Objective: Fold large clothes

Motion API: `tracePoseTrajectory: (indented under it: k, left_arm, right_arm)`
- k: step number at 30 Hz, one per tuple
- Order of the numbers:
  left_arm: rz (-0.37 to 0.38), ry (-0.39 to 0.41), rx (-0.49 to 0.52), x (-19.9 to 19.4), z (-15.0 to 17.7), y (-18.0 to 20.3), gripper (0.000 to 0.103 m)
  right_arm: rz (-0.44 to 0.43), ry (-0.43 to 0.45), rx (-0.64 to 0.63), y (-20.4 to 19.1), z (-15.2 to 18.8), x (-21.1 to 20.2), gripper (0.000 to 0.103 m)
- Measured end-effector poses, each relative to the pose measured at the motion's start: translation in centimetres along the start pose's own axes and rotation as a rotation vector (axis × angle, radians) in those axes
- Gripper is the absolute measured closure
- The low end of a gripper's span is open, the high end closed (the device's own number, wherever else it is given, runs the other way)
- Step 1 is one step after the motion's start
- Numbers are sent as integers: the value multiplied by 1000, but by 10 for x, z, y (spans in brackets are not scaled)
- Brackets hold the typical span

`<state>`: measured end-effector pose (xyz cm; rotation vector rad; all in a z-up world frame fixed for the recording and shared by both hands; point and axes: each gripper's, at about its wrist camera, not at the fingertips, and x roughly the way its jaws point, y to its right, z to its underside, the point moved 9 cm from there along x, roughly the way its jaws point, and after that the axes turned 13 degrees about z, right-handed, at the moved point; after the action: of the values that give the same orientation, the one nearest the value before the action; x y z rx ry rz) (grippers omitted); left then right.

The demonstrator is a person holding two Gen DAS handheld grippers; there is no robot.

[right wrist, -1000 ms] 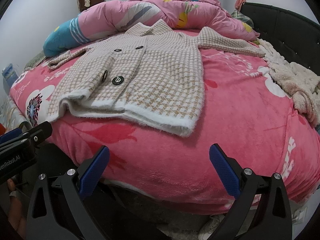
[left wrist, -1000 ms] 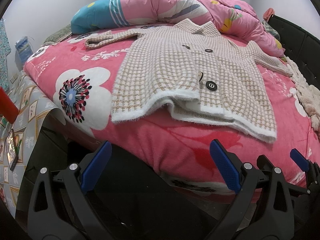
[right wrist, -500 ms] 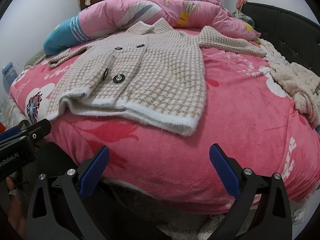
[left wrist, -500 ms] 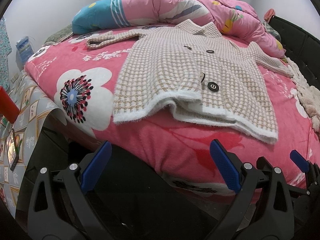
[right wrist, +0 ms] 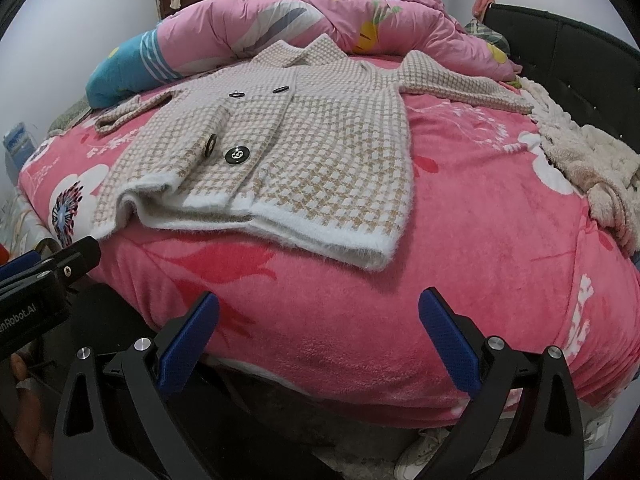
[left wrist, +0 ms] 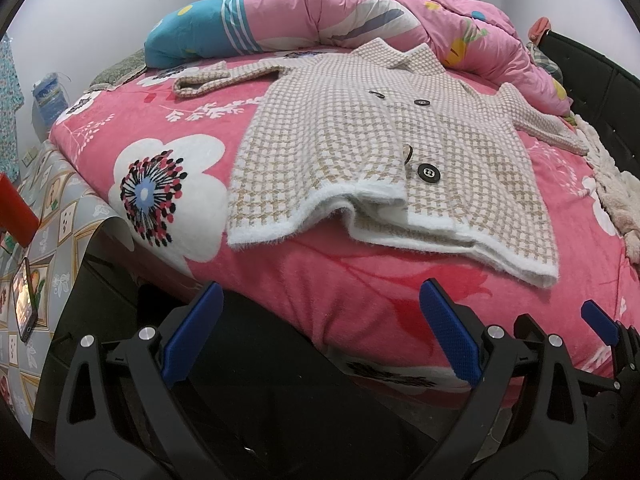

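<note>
On the left side, a phone (left wrist: 25,305) lies on a patterned cloth (left wrist: 60,216) beside the bed. Next comes the pink blanket (left wrist: 320,280) with a big white flower (left wrist: 160,196). The left gripper (left wrist: 320,334) hangs before the bed edge, its jaws wide apart and holding nothing. In the middle the checked jacket (left wrist: 360,152) lies flat on the blanket, buttons up, both sleeves spread out. The right gripper (right wrist: 318,334) is also wide and empty, near the bed edge. At the right a fluffy cream garment (right wrist: 588,164) lies beside the black headboard (right wrist: 572,56).
</note>
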<state>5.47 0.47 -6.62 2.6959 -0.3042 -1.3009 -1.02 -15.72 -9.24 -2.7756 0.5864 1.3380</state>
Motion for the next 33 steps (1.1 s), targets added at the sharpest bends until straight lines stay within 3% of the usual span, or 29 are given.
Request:
tracePoseTrajectory:
  k: [33]
  left_arm:
    - [-3,4,1,-3,-1,-2,8]
  right_arm:
    - [4,0,-7,-4,-2,-1,6]
